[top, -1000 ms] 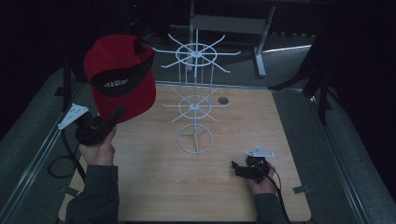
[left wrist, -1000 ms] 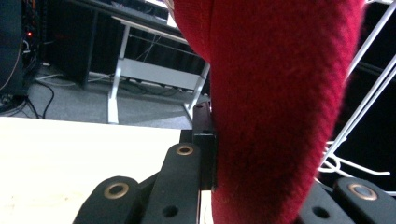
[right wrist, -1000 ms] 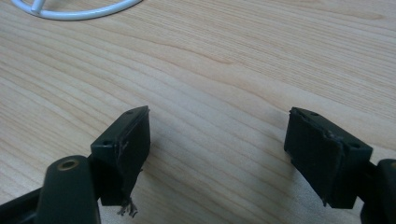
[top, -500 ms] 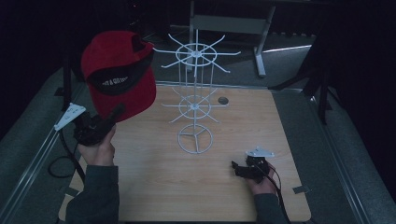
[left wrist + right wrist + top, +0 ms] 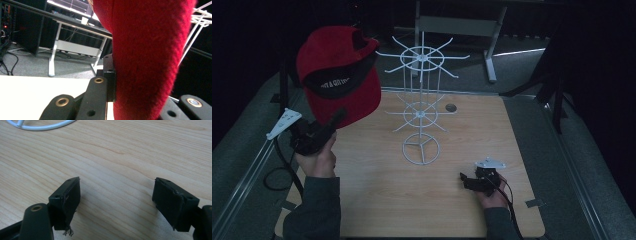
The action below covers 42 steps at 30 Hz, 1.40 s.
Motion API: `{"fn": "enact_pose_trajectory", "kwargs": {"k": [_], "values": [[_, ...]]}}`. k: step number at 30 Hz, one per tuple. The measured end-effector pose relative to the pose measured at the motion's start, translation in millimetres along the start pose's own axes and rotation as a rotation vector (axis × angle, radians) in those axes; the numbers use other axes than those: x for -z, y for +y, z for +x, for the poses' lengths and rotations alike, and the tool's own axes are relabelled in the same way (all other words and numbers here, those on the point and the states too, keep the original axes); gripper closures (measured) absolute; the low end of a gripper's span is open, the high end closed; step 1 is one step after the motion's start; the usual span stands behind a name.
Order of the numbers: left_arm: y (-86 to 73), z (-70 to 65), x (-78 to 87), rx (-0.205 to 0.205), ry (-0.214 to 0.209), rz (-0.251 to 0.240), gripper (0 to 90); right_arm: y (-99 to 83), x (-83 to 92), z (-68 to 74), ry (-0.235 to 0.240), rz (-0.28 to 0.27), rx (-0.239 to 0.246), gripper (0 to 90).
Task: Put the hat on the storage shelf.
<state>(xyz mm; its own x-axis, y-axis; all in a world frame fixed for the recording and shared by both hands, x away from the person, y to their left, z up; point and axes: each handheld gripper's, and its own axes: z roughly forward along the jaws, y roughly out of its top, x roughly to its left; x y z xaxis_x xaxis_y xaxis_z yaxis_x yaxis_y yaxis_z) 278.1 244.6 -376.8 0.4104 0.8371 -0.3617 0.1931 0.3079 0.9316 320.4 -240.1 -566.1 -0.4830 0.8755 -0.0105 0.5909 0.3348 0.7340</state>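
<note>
A red cap (image 5: 339, 72) with a black band and white lettering is held up in the air at the left, above the table. My left gripper (image 5: 336, 119) is shut on its lower edge; in the left gripper view the red fabric (image 5: 147, 57) stands between the jaws. A white wire rack (image 5: 421, 107) with two tiers of radiating hooks stands at the middle of the table, right of the cap. My right gripper (image 5: 464, 180) rests low over the wood at the front right, open, with bare table (image 5: 117, 187) between its fingers.
The wooden table (image 5: 377, 200) has a small round hole (image 5: 450, 107) near its far edge. The rack's round wire base (image 5: 420, 148) sits just ahead of the right gripper. A black cable (image 5: 274, 175) loops off the left edge. Grey floor and desk legs (image 5: 489, 55) lie beyond.
The left hand has lifted the cap a little higher and tilted it slightly leftward. The right gripper has stayed in place.
</note>
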Motion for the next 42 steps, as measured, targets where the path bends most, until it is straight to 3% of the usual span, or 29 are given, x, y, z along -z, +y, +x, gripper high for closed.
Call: {"fn": "enact_pose_trajectory", "kwargs": {"k": [17,24,37,42], "values": [[1.1,-3.6,2.1,0.006,-0.054,-0.021,85.0,0.0,0.0,-0.1,0.0,0.001,0.001,22.5],[-1.3,-8.8,2.6,-0.031,-0.087,-0.019,84.9,0.0,0.0,-0.1,0.0,0.001,0.001,22.5],[-8.7,-13.1,0.7,-0.051,-0.079,0.008,84.8,0.0,0.0,-0.1,0.0,0.001,0.001,22.5],[-12.8,-16.8,-1.3,-0.086,-0.067,0.031,84.6,0.0,0.0,0.0,0.0,0.0,0.0,22.5]]}}
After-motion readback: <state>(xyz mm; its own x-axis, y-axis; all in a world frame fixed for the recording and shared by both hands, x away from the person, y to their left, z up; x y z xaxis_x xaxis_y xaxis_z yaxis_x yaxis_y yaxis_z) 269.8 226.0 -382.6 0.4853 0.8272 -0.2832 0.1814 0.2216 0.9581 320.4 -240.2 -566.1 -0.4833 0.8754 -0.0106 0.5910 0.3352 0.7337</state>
